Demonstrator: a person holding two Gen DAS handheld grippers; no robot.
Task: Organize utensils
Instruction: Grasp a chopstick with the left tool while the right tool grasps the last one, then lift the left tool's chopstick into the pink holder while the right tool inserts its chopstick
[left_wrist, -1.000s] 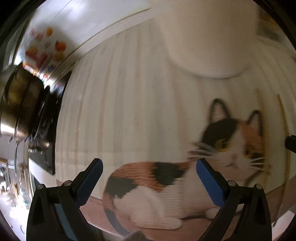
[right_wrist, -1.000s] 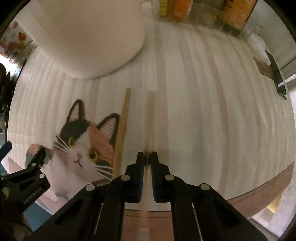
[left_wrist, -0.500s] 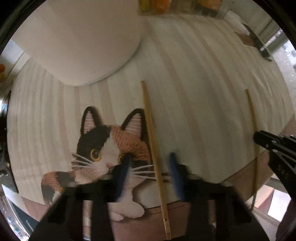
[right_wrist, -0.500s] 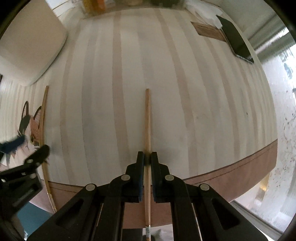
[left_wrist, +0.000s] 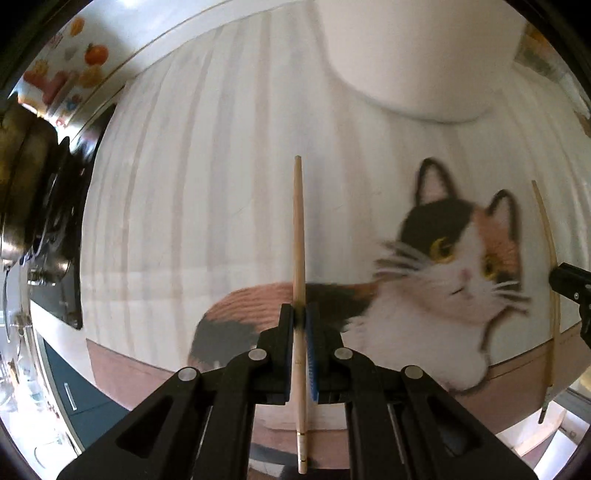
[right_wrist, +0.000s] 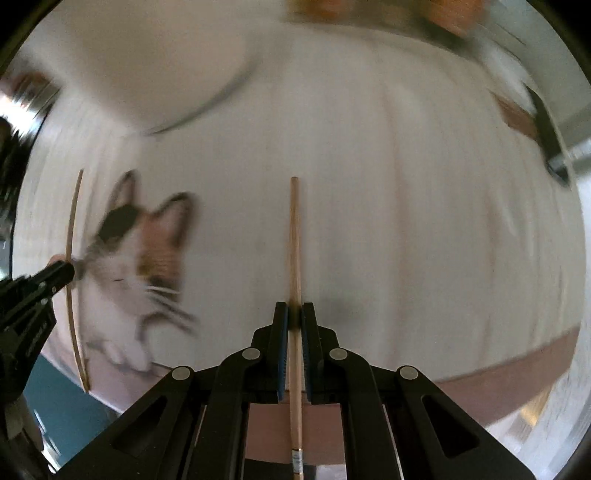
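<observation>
A: Status on the tongs?

B: Both clamped. Left tongs pinch one chopstick; right tongs pinch the other chopstick. Each stick runs straight ahead along its fingers, tip forward, butt end trailing back between the arms.

A: Where relative to the holder?

B: Both sticks are up off the surface, above the cat mat. The big white container, probably the holder, lies ahead: up and right of the left tip, up and left of the right tip. Its opening isn't visible.

A: Nearer side?

B: Can't tell; the right view is blurred.
</observation>
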